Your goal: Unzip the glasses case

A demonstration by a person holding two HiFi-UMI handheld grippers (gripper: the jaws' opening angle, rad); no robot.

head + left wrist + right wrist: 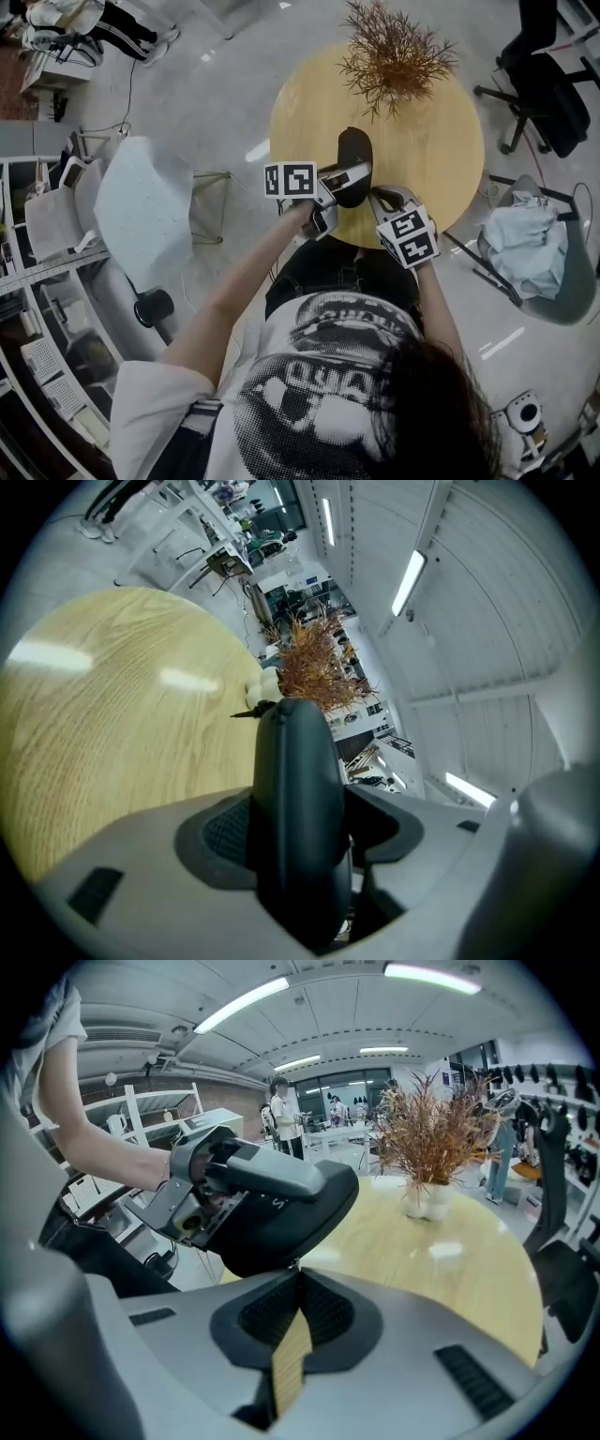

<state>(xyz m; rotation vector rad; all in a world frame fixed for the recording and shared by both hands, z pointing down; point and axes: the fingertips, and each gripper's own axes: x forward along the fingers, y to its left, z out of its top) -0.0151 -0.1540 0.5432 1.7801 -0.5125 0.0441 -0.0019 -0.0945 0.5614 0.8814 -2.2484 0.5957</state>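
Glasses case [295,761] in left gripper [302,836] — right gripper [295,1283] perhaps on zipper [296,1264].

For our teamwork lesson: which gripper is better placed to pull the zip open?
The right gripper: its shut jaws seem to pinch the zip pull, while the left gripper clamps the case.

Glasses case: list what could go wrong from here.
1. The right hand-held gripper is shut at the lower edge of the glasses case on a tiny sliver at most; whether it has the zipper pull is unclear, so it may slip off.
2. The left hand-held gripper clamps only one end of the case, close to the near edge of the table; pulling could twist it loose and drop it.
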